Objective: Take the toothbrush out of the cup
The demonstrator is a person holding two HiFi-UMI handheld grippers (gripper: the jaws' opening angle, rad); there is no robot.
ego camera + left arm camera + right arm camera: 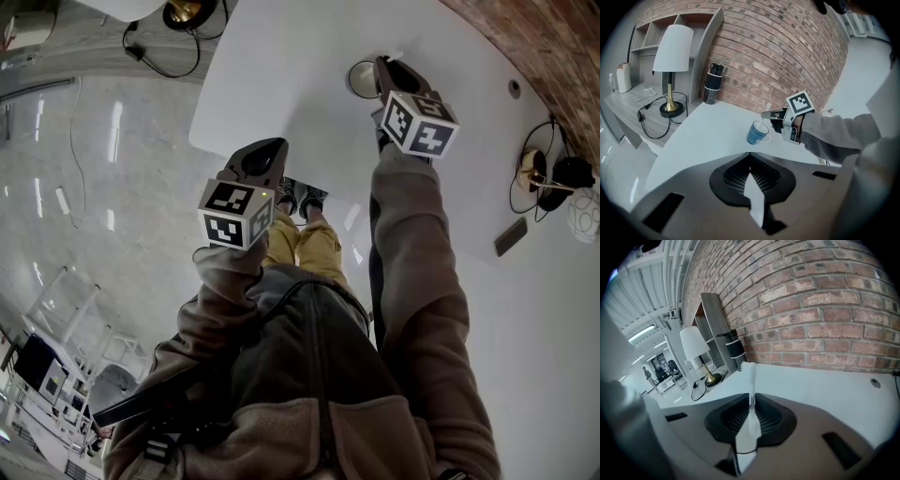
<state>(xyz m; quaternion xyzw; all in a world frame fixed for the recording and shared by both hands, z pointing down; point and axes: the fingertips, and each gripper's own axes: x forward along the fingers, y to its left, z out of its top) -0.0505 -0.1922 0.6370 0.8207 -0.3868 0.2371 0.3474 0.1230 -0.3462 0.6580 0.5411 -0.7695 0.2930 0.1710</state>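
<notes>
Two tongs are in view. Left tongs [750, 154]: closed on nothing, at the near edge of the white worktop [703, 136]. Right tongs [751, 397]: clamped on the white plastic toothbrush [752, 378], bristles up, lower end at the mouth of the blue round cup [757, 133].

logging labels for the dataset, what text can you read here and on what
No words or numbers are readable.
The left cube and right cube: square black-and-white patterns, no letters.
The blue cup: a white mark, too small to read.
</notes>
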